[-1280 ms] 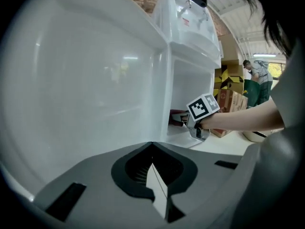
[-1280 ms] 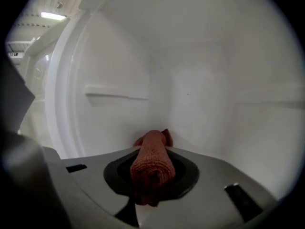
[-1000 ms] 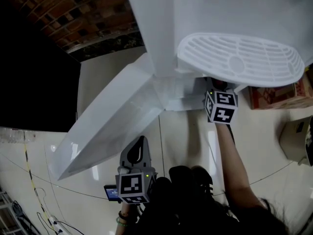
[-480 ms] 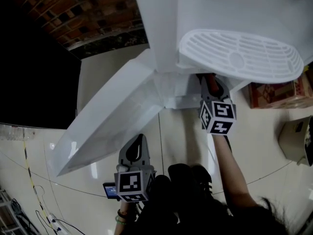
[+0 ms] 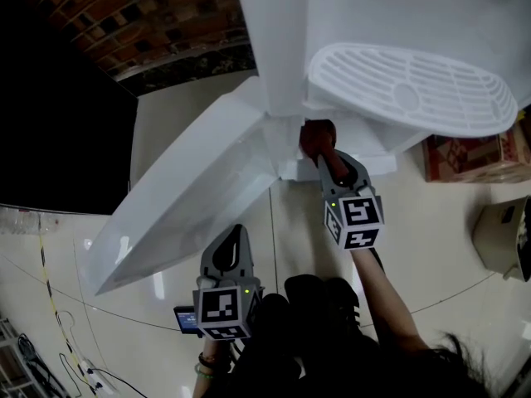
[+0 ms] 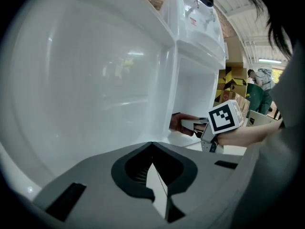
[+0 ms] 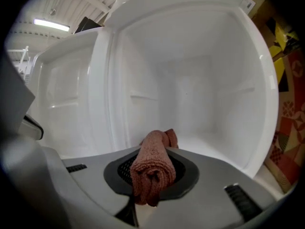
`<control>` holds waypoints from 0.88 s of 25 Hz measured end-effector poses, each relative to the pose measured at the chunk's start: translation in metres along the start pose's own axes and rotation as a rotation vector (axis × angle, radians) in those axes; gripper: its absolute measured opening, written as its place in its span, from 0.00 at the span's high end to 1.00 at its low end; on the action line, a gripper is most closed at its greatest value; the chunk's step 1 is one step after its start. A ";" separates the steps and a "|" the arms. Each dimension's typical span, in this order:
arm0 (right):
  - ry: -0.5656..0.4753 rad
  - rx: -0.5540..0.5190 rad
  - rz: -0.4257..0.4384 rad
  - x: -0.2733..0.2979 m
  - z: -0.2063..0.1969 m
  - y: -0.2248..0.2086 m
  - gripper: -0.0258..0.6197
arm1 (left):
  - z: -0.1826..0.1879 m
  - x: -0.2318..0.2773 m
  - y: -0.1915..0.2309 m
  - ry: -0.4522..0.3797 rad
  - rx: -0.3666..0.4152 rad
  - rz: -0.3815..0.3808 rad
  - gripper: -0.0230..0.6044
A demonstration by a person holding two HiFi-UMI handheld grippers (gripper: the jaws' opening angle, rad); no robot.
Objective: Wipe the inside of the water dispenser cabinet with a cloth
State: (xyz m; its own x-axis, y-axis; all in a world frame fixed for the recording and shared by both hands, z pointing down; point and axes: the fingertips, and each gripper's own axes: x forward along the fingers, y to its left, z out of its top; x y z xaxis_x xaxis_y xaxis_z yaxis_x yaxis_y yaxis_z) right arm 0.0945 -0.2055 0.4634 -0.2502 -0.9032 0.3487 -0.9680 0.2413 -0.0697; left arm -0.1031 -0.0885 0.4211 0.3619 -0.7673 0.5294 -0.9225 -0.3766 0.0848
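Observation:
The white water dispenser stands with its cabinet door [image 5: 191,197] swung open to the left, under the drip tray [image 5: 406,89]. My right gripper [image 5: 319,150] is shut on a rolled reddish-brown cloth [image 5: 316,134] at the left edge of the cabinet opening. In the right gripper view the cloth [image 7: 152,168] sits between the jaws, facing the bare white cabinet interior [image 7: 195,80]. My left gripper [image 5: 233,243] is held low beside the door, shut with nothing in it. The left gripper view faces the door's inner side [image 6: 95,80] and shows the cloth [image 6: 175,123].
Patterned cardboard boxes [image 5: 465,160] stand right of the dispenser, with another box [image 5: 502,239] nearer. Cables [image 5: 75,363] lie on the floor at lower left. A brick wall [image 5: 141,23] is behind. The person's shoes [image 5: 323,297] are below the grippers.
My right gripper has drawn back out from under the drip tray with the cloth, moving left and nearer. The left gripper has barely moved.

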 end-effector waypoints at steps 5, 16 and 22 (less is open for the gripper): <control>0.014 0.063 -0.194 -0.029 -0.011 -0.078 0.85 | -0.001 0.000 -0.001 0.000 -0.002 -0.003 0.96; 0.016 0.031 -0.325 -0.068 -0.015 -0.127 0.85 | 0.002 -0.007 -0.006 -0.013 -0.004 0.009 0.96; -0.044 0.035 -0.166 -0.074 0.001 -0.069 0.84 | 0.003 -0.015 -0.009 -0.031 -0.005 0.038 0.96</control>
State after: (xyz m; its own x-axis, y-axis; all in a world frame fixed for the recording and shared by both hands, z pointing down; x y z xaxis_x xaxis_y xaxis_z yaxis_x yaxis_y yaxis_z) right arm 0.1795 -0.1556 0.4419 -0.0866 -0.9446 0.3165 -0.9960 0.0755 -0.0473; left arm -0.0994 -0.0754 0.4095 0.3306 -0.7967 0.5059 -0.9363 -0.3442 0.0698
